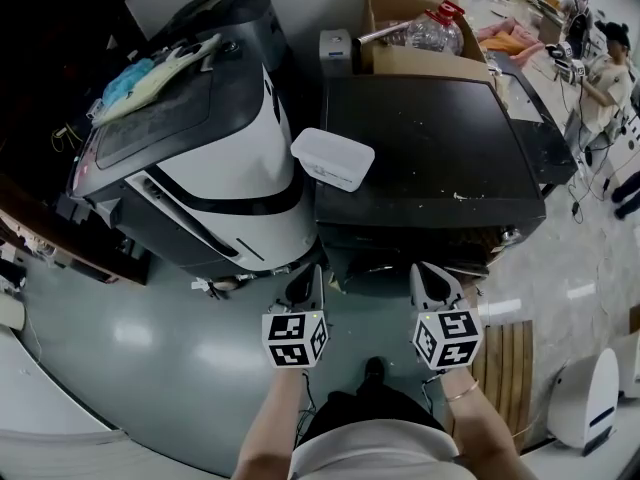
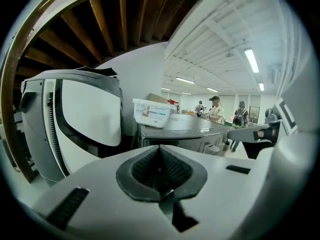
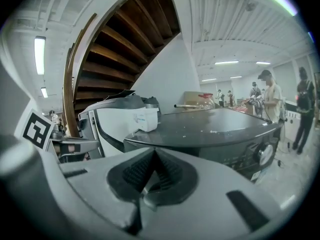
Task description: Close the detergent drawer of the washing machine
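A: How do the jaws of the left gripper stand?

B: Pressed together. The black ribbed pads meet along one seam.

A: And beyond them?

B: A dark grey flat-topped washing machine. A white rectangular plastic box with a printed label sits at the left edge of its top.

A: What is left of that?

B: A tall white and grey rounded appliance, just beside the machine. The brown wooden underside of a staircase is overhead.

A: What is on the right?

B: The right gripper reaches in from the right edge. A few people stand far behind, under long ceiling lights.
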